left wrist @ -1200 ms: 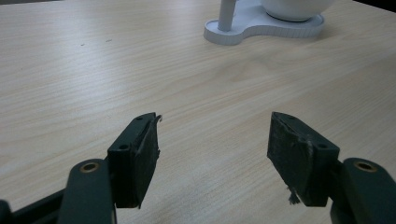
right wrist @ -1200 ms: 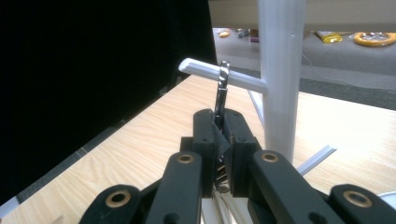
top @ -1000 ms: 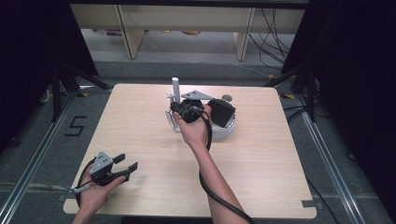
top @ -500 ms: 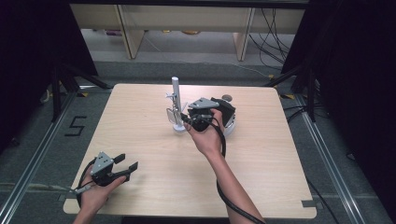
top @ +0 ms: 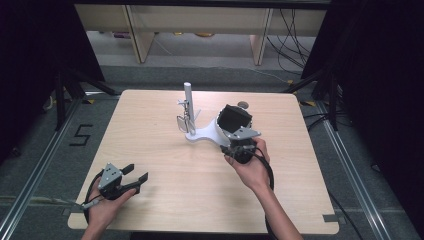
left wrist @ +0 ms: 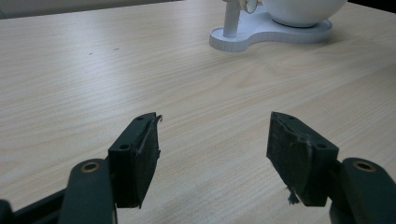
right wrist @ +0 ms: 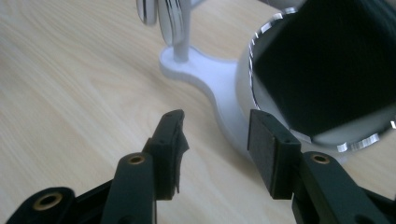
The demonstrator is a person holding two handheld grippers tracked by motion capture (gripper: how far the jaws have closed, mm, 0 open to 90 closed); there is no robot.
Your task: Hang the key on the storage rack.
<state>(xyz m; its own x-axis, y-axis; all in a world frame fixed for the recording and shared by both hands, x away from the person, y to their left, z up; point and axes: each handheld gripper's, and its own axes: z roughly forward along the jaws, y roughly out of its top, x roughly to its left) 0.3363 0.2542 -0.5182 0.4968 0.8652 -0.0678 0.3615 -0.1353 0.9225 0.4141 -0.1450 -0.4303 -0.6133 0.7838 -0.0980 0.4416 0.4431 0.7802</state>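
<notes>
The item under work was a white stand (top: 202, 134) set toward the far middle of the wooden table (top: 150, 150). It comprised a flat teardrop-shaped base, a slim upright post (top: 187, 97) at its left end, and a white round bowl-like housing (top: 225, 127) at its right end with a dark opening (top: 235, 117) rimmed in bright metal. Small round glass or metal pieces (right wrist: 163, 14) hung from the post; their purpose could not be determined.

The right gripper (top: 235, 145) was held just on the near right side of the housing, jaws aimed at it. In the right gripper view its jaws stood spread, having just been opening, with nothing between the pads (right wrist: 268, 154); the base edge and housing wall lay just beyond them, apart from the pads. The reading is of a release: the jaws were parted so that the stand rested on its own base, and the hand was kept near, presumably to clear or re-approach.

The left gripper (top: 122, 179) was held at the near left corner, well apart from the stand. Its jaws were spread wide over bare wood, pinching nothing, as the left gripper view confirmed (left wrist: 212, 154). This placement appeared to be a parked position, keeping it out of the working hand's path.

The stand sat upright and flat.
</notes>
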